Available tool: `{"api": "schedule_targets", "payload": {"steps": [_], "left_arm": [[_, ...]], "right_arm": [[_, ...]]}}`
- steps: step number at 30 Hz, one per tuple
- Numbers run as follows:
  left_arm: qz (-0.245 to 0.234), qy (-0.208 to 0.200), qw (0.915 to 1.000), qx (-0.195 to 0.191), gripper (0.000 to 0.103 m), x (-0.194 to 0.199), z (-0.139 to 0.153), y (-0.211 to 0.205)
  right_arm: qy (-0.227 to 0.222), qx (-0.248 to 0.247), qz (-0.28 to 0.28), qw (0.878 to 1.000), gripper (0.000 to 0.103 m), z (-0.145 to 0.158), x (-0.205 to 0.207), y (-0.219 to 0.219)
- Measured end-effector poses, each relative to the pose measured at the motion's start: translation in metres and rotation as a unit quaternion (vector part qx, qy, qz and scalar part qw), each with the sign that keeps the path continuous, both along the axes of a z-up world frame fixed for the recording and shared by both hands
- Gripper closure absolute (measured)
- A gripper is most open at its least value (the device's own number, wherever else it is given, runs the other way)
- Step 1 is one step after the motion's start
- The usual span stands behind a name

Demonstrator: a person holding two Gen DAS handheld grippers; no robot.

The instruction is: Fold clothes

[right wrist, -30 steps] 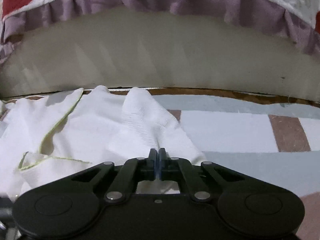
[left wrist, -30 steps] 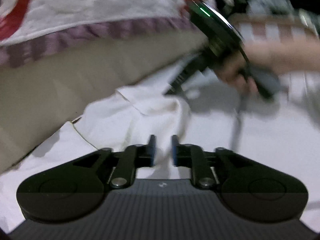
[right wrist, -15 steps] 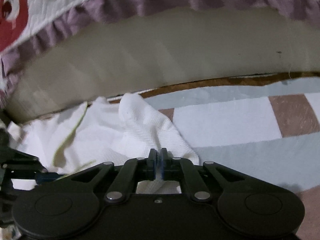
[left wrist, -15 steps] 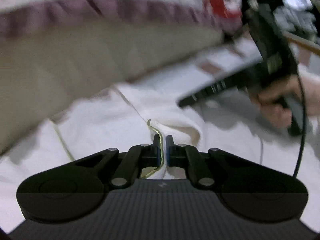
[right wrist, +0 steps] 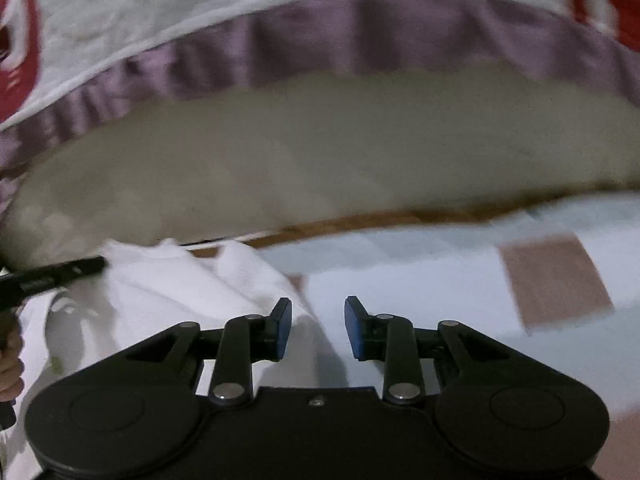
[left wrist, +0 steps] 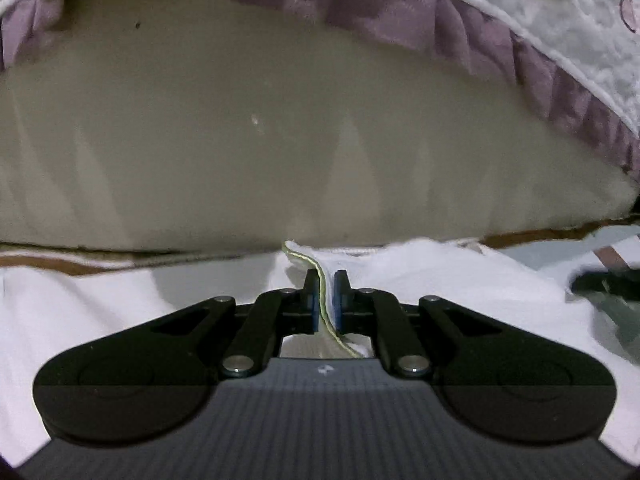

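Observation:
A white garment [left wrist: 440, 280] with a thin yellow-green hem lies on the checked sheet in front of the mattress side. My left gripper [left wrist: 327, 300] is shut on a fold of its hemmed edge, which stands up between the blue pads. In the right wrist view the same white garment [right wrist: 192, 280] lies bunched at the left. My right gripper [right wrist: 318, 328] has its jaws opening, the cloth's edge lying under the gap and no pad pressing on it. The other gripper's dark finger [right wrist: 52, 274] pokes in at the left edge.
A beige mattress side [left wrist: 280, 140] with a purple frill [left wrist: 480, 40] and a white quilt rises close behind. The sheet [right wrist: 440, 272] has pale blue, white and brown squares to the right. Part of a hand [right wrist: 10, 364] shows at the far left.
My left gripper closed on the garment's hemmed edge and swung toward the mattress. My right gripper, shut on the white cloth before, has opened and let it go.

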State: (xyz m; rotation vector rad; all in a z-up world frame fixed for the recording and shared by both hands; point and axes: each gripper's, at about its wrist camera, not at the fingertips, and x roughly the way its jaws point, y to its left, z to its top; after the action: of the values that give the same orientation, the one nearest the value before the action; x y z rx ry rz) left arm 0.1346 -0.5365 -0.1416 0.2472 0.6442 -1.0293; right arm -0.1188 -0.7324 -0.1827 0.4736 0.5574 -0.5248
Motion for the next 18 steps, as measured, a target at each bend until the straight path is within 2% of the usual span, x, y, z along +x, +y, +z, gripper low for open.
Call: {"api": "schedule_targets", "payload": {"steps": [2, 4, 8, 10, 12, 17, 18], "left_arm": [[-0.010, 0.025, 0.9996, 0.005, 0.097, 0.002, -0.002, 0.009], [-0.014, 0.030, 0.9993, 0.018, 0.098, 0.002, -0.002, 0.017], [0.000, -0.025, 0.9983, 0.052, 0.098, -0.005, -0.004, 0.028], [-0.007, -0.040, 0.9971, 0.065, 0.099, -0.007, -0.009, 0.031], [-0.008, -0.037, 0.9970, 0.068, 0.099, -0.006, -0.012, 0.027], [0.007, -0.004, 0.9985, 0.054, 0.099, 0.003, -0.013, 0.025], [0.007, -0.003, 0.9984, 0.057, 0.099, 0.002, -0.012, 0.024]], "right_arm": [[0.011, -0.028, 0.038, 0.999, 0.068, 0.005, 0.017, 0.000], [0.047, -0.059, 0.075, 0.994, 0.068, 0.004, 0.035, 0.005], [0.105, -0.102, 0.142, 0.979, 0.069, -0.007, 0.058, 0.020], [0.109, -0.132, 0.164, 0.972, 0.069, -0.010, 0.058, 0.031], [0.110, -0.162, 0.185, 0.963, 0.069, -0.012, 0.057, 0.043], [0.107, -0.171, 0.195, 0.960, 0.068, -0.011, 0.061, 0.050], [0.102, -0.178, 0.206, 0.957, 0.078, -0.012, 0.061, 0.051]]}}
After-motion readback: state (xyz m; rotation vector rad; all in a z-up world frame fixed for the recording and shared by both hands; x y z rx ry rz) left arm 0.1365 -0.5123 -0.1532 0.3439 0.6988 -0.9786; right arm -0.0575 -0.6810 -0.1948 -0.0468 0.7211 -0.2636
